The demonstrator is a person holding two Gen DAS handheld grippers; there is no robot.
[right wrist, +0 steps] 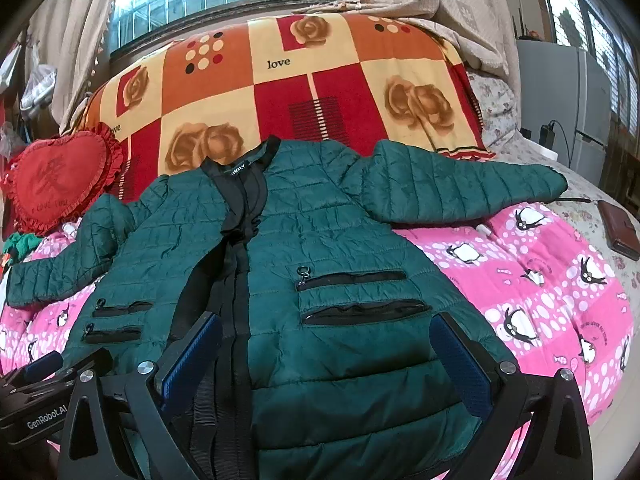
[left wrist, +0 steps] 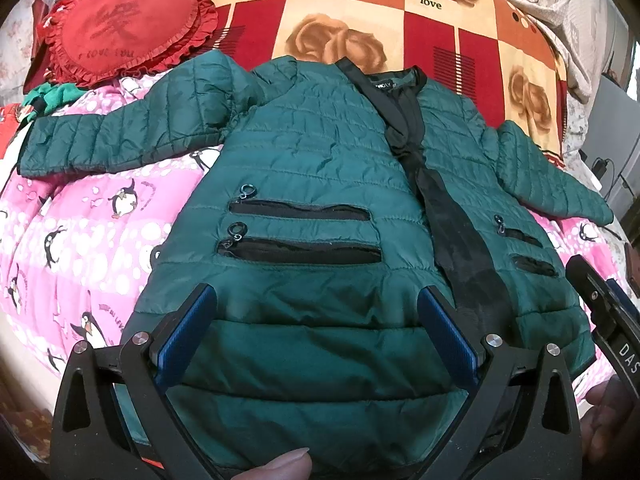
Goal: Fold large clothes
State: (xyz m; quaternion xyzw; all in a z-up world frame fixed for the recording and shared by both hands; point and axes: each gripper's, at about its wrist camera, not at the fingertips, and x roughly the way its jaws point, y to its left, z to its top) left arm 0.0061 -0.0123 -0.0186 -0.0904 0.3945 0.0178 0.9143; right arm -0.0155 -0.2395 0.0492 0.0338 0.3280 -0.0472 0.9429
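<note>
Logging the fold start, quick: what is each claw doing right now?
Left claw: open, empty, above the green quilted jacket's hem.
Right claw: open, empty, above the same hem.

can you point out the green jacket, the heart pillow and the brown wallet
green jacket (right wrist: 340,248): right wrist view, on the quilted chest panel above the pockets.
heart pillow (left wrist: 116,28): left wrist view, on the middle of its red face.
brown wallet (right wrist: 622,230): right wrist view, on its top cover.

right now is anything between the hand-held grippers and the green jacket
Nothing visible. The left hand-held gripper and right hand-held gripper are both open directly over the green jacket's lower hem, with only jacket fabric showing between the fingers.
</note>
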